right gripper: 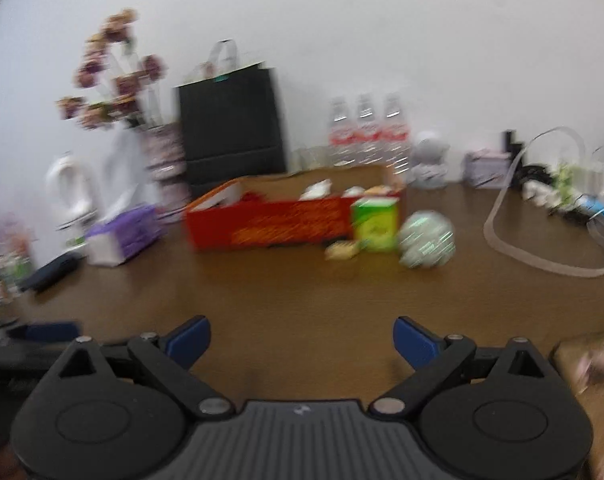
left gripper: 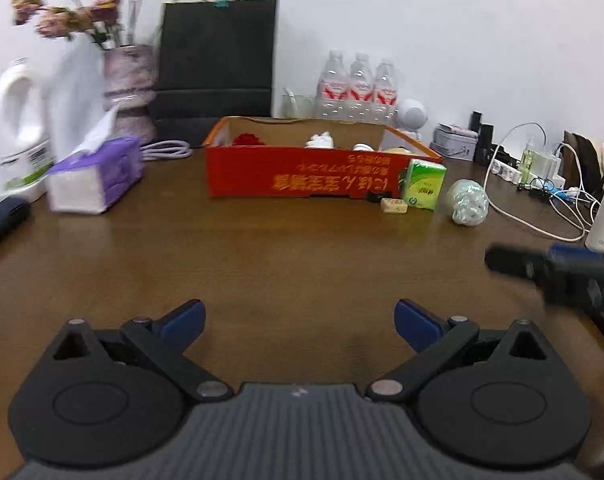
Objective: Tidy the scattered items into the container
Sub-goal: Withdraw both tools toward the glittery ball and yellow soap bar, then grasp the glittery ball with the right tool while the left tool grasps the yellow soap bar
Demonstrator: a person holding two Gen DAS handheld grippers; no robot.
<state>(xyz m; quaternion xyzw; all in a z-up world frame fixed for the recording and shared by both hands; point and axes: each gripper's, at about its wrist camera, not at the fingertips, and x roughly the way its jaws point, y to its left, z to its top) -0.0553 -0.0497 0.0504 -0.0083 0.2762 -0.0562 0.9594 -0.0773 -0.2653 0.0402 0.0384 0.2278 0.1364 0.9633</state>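
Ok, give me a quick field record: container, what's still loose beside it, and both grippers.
container: red cardboard box, open top, some items already inside
loose beside its right end: green tissue pack, small yellow packet, crumpled silvery ball
left gripper: open, nothing between the jaws
right gripper: open, nothing between the jaws
surface: brown table
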